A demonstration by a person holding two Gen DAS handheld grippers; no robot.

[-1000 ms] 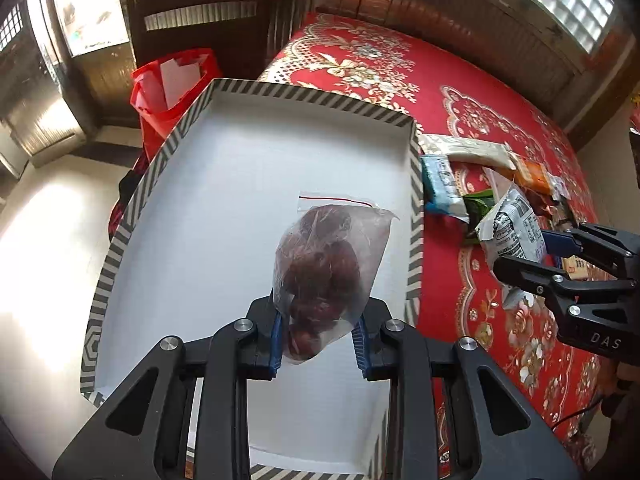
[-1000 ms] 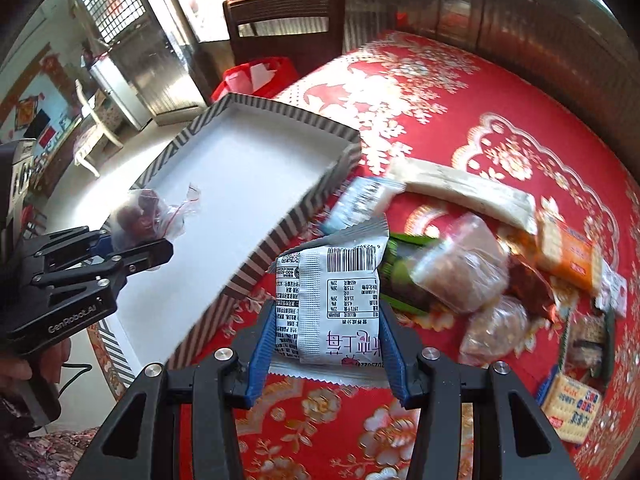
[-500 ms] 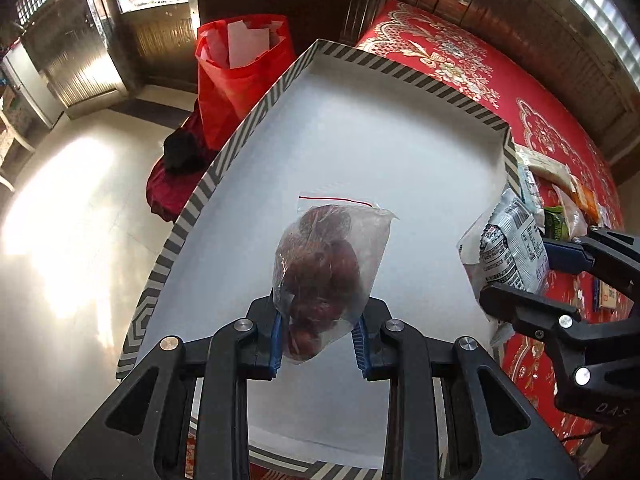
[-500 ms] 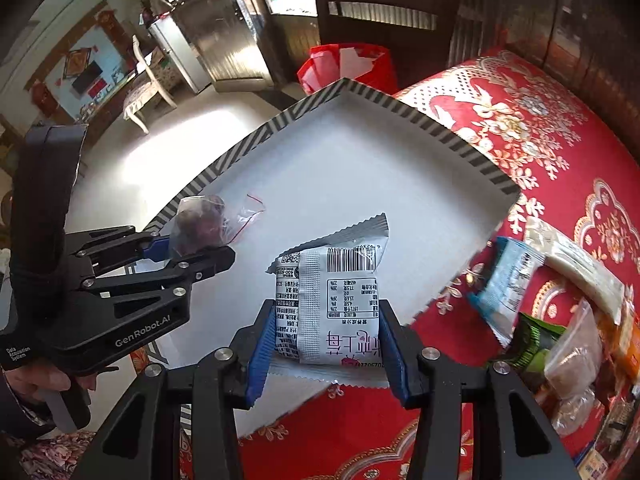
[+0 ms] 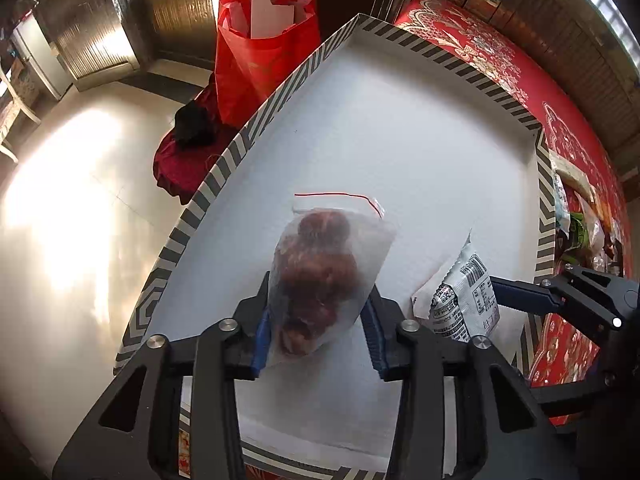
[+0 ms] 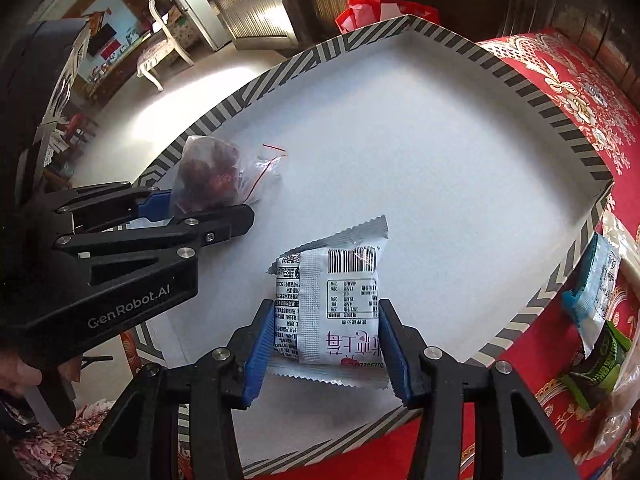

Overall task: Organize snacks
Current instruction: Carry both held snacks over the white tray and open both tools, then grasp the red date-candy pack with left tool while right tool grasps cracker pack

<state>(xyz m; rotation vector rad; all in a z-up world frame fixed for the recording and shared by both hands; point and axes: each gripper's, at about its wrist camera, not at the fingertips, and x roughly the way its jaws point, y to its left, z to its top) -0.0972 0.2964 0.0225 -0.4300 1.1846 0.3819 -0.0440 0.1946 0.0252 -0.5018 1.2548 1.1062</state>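
Left wrist: red bag [image 5: 264, 52] beyond striped box [image 5: 224, 168]; snacks [image 5: 580, 220] beside.

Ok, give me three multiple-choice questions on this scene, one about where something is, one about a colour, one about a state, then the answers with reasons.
1. Where is the clear bag of dark red fruit?
A. Over the white tray floor, between the left gripper's fingers
B. On the red tablecloth
C. Inside the red bag

2. What colour are the gripper pads?
A. Green
B. Blue
C. Yellow

3. How is the white packet?
A. Torn open and emptied
B. Lying on the cloth among the other snacks
C. Sealed, between the right gripper's opening jaws over the tray

Answers:
1. A: the left gripper brackets it above the tray.
2. B: blue ribbed pads line both grippers.
3. C: its crimped edges are intact and the right gripper flanks it.
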